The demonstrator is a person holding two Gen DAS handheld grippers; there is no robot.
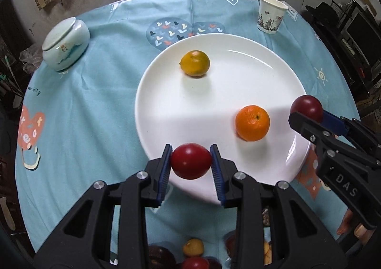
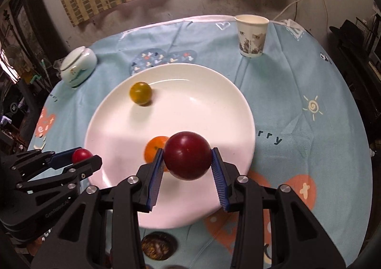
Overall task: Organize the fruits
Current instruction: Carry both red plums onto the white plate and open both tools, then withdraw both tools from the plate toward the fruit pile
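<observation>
- Fruits sit on or hover by the white plate (image 1: 152, 92), the landmark for everything below, on a light blue printed tablecloth (image 1: 95, 102).
- Far left of the plate stands a pale lidded ceramic jar (image 1: 65, 44).
- At the plate's near-left rim, the left gripper (image 1: 191, 161) pinches a bright red round fruit (image 1: 191, 161) between its blue pads.
- On the plate's far-left part lies a yellow-green citrus (image 1: 195, 63).
- On the plate's near-right part rests an orange mandarin (image 1: 252, 122).
- Over the plate's near-right edge, the right gripper (image 2: 187, 159) clamps a dark red plum (image 2: 187, 158) on both sides.
- Beyond the plate's far-right rim stands a printed paper cup (image 1: 271, 15), upright.
- Nearer than the plate, more fruits (image 1: 193, 247) lie partly hidden behind the fingers.
</observation>
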